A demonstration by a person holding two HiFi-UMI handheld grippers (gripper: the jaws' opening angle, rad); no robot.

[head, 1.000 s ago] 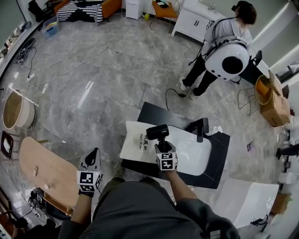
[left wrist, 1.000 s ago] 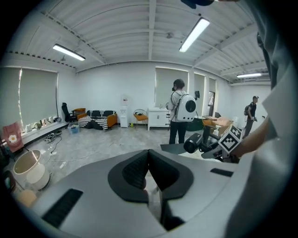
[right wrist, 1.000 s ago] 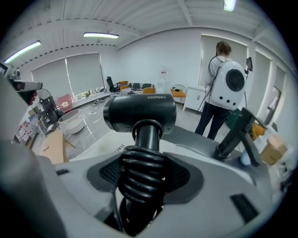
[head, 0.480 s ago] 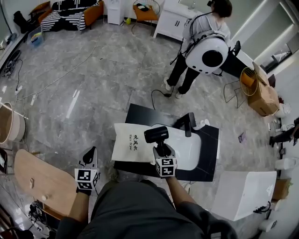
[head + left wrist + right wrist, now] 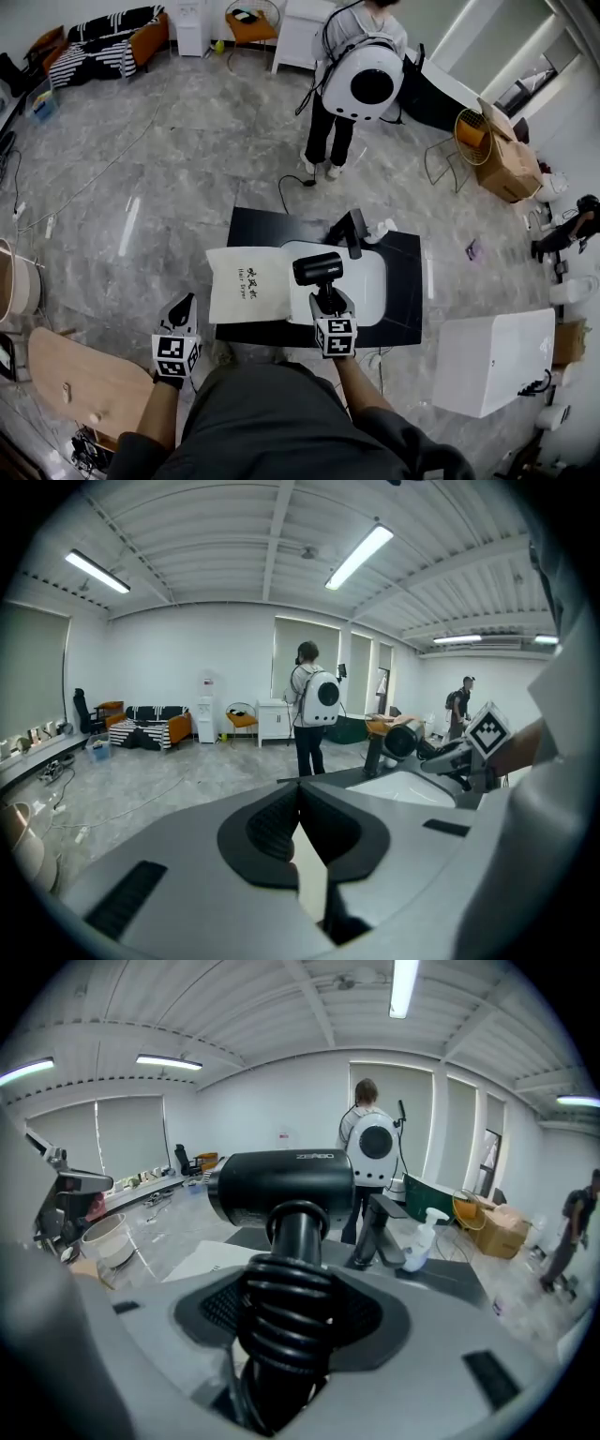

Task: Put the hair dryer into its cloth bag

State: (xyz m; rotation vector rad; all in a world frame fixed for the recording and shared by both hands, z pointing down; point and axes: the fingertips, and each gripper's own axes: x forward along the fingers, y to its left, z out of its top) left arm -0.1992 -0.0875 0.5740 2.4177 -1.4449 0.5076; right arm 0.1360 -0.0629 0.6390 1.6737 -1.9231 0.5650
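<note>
You are only partway in: the pick-up is done and all of the bagging is to come. Nearest you, the left gripper (image 5: 185, 307) is hanging off the near left corner of the black counter (image 5: 410, 314). Its tongs are pressed together on nothing, so nothing is working on the bag. Just to its right, the right gripper (image 5: 281, 1344) is clamping its tongs on the handle of the hair dryer (image 5: 317, 269), with the coiled cord (image 5: 284, 1302) wound round that handle inside the grip. You are holding the dryer upright, barrel on top and lying crosswise, above the spot where the bag's right edge meets the basin. It is not inside the bag.

By my reading, you are left with getting the bag's mouth open, most likely with the idle left gripper, and then feeding the dryer in.

As for containers, the cloth bag (image 5: 248, 284) is lying flat on the left part of the counter, overhanging its left edge, printed side up. It is looking empty, and I cannot tell which edge is its mouth. Right of the dryer, the white basin (image 5: 370, 286) is showing nothing inside. Far off on the right, a wire basket (image 5: 472, 131) is holding something orange. Beside it is sitting a cardboard box (image 5: 511, 164) whose contents I cannot make out.
</note>
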